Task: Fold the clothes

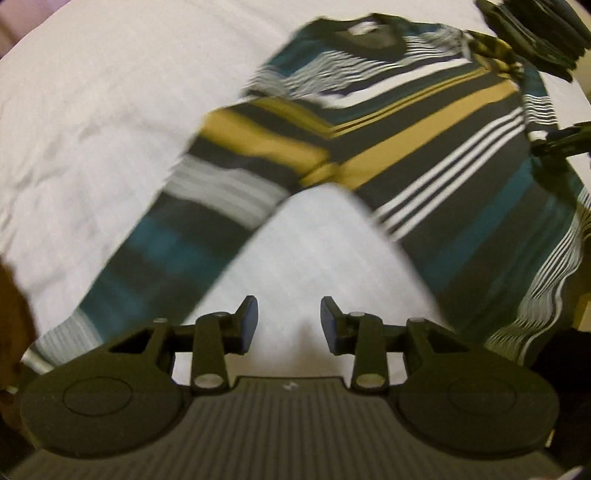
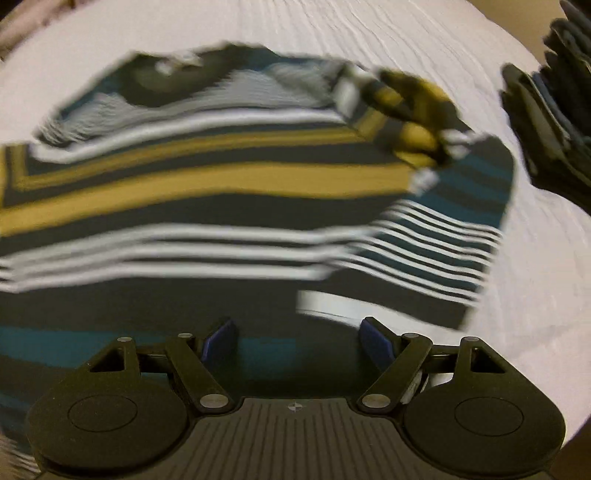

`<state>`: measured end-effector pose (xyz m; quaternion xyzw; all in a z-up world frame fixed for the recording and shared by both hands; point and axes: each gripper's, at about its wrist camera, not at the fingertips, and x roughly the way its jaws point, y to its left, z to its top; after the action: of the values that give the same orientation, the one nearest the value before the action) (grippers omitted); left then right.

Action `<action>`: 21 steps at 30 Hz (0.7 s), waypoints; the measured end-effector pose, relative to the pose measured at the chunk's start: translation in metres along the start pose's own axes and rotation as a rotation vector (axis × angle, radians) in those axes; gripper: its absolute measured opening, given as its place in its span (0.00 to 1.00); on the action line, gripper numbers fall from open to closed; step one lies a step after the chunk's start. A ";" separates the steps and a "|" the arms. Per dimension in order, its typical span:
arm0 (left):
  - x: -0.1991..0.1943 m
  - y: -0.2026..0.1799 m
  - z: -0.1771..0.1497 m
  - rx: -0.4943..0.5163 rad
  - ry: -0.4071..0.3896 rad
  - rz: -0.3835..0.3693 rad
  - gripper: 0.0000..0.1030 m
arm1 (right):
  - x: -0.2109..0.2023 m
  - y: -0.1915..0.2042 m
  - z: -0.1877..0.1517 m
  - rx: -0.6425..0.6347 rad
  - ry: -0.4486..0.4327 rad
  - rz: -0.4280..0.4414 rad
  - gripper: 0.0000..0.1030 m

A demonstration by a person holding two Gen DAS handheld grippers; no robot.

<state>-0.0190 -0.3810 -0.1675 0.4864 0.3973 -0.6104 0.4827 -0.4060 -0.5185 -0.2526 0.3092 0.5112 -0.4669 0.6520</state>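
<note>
A striped long-sleeve sweater (image 1: 424, 147) in dark grey, teal, mustard and white lies spread on a white sheet (image 1: 92, 110). One sleeve (image 1: 177, 240) runs down toward the lower left in the left wrist view. My left gripper (image 1: 289, 321) is open and empty above the bare sheet between sleeve and body. The sweater also fills the right wrist view (image 2: 221, 206), its right sleeve folded in over the body (image 2: 424, 236). My right gripper (image 2: 298, 343) is open and empty just above the sweater's lower part. It shows as a dark shape at the right edge of the left wrist view (image 1: 565, 142).
A stack of dark folded clothes (image 1: 535, 29) sits at the far right of the sheet, also in the right wrist view (image 2: 554, 129). A brown surface (image 1: 11, 314) shows at the left edge of the left wrist view.
</note>
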 end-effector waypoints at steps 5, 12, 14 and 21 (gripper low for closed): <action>0.013 -0.093 0.032 0.023 0.016 0.003 0.36 | 0.009 -0.057 -0.013 -0.131 -0.016 0.033 0.61; 0.042 -0.218 0.093 0.088 0.042 -0.085 0.36 | -0.047 -0.202 -0.032 -0.005 -0.102 0.015 0.04; 0.046 -0.245 0.110 0.138 0.032 -0.115 0.38 | -0.073 -0.260 -0.036 0.117 -0.177 -0.012 0.04; 0.050 -0.287 0.154 0.237 -0.017 -0.142 0.40 | -0.117 -0.394 -0.046 0.531 -0.270 0.010 0.04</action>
<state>-0.3347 -0.4758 -0.1794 0.5053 0.3520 -0.6897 0.3808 -0.7929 -0.5902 -0.1247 0.4066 0.2783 -0.6179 0.6128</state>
